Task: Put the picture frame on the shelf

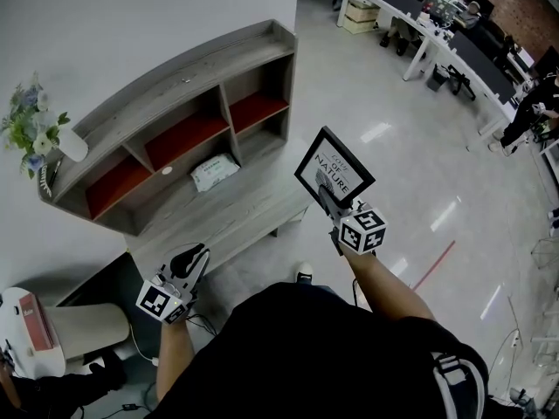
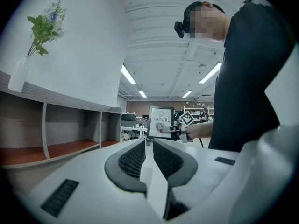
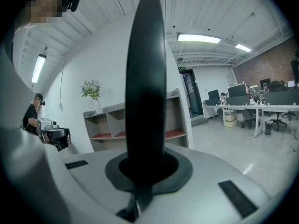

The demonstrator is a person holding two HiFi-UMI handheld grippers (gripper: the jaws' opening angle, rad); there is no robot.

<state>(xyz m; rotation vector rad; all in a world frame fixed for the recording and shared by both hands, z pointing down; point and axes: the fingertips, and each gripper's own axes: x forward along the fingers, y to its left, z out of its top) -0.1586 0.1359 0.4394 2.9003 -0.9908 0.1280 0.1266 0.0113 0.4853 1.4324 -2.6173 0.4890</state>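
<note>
Item 1. Frame point(image 1: 334, 175): black border, white print with the word NATURE. It is held in the air above the floor point(image 1: 393, 147), off the right end of the shelf point(image 1: 188, 77) and not touching it. It tilts with its face up toward the head camera.

Item 2. Right gripper point(image 1: 327, 201): jaws clamped on the frame's lower edge. In the right gripper view the frame point(image 3: 145, 78) stands edge-on between the pads point(image 3: 122, 169).

Item 3. Left gripper point(image 1: 194, 256): jaws pressed together with nothing between them. It is in the air near the shelf's front edge, toward the left end.

Item 4. Shelf: grey wood with three red-floored compartments, standing against a white wall.

Item 5. Vase point(image 1: 72, 144) with flowers point(image 1: 31, 120): on the shelf top at its left end.

Item 6. White packet point(image 1: 214, 172): lying flat on the shelf's lower ledge, in front of the middle compartment.

Item 7. Desks point(image 1: 454, 37): well apart, across the floor.
</note>
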